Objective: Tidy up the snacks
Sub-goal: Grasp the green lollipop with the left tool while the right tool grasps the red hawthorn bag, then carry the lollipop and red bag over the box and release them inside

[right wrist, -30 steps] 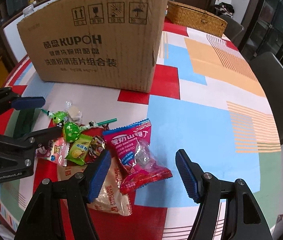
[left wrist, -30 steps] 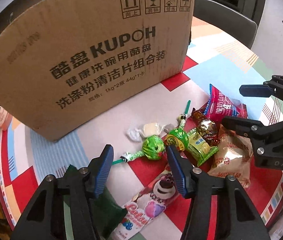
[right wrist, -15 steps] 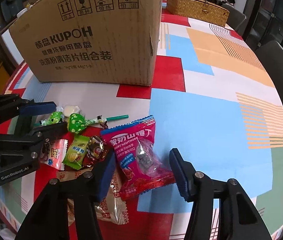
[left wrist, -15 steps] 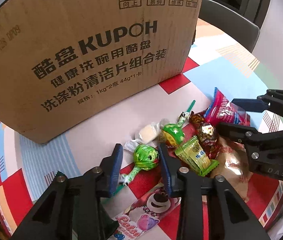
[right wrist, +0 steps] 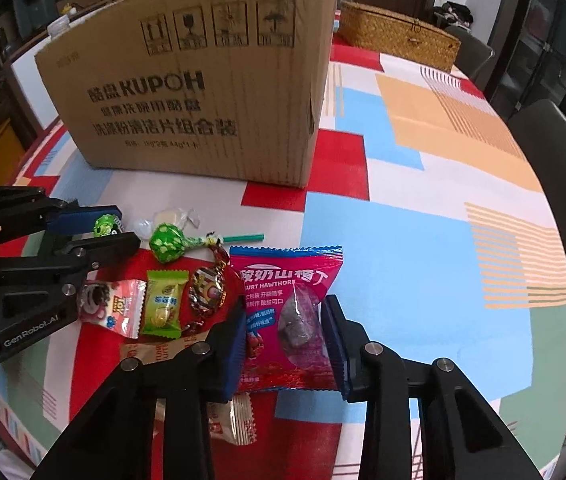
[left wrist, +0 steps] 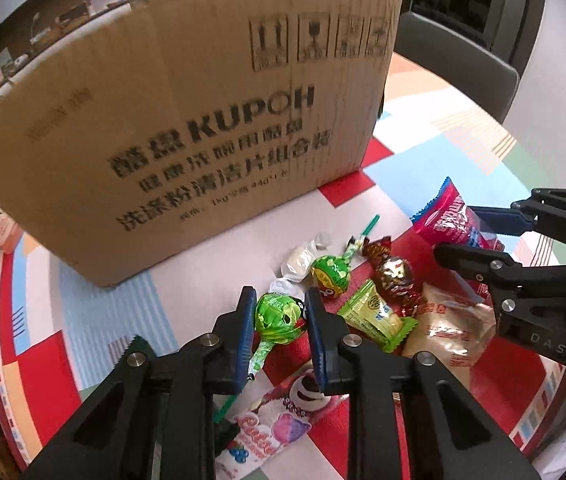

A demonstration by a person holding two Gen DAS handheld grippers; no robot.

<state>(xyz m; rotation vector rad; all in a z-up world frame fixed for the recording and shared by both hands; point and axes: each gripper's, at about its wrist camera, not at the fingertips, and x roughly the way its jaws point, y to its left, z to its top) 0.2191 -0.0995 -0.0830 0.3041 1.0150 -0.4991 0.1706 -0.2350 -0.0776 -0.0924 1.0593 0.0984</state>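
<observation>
My left gripper (left wrist: 279,302) is shut on the head of a green lollipop (left wrist: 281,316), just above the colourful tablecloth (left wrist: 211,264). From the right wrist view that left gripper (right wrist: 107,229) sits at the left with the lollipop (right wrist: 105,226) between its pads. The jaws of my right gripper (right wrist: 285,320) are closing, and both pads press the sides of a pink hawthorn packet (right wrist: 283,292). Seen from the left wrist, the right gripper (left wrist: 479,236) holds the packet (left wrist: 447,220) at the far right.
A large cardboard box (right wrist: 203,80) stands behind the snacks. Loose beside it lie a second green lollipop (right wrist: 167,244), a white candy (right wrist: 167,216), a yellow-green packet (right wrist: 163,304), a foil candy (right wrist: 207,292), a pink bear packet (right wrist: 111,308) and a beige packet (left wrist: 451,324). A wicker basket (right wrist: 399,36) sits far back.
Both grippers' jaws have narrowed. The left ones came together on the green lollipop's head. The right ones closed in against the pink packet's sides.
</observation>
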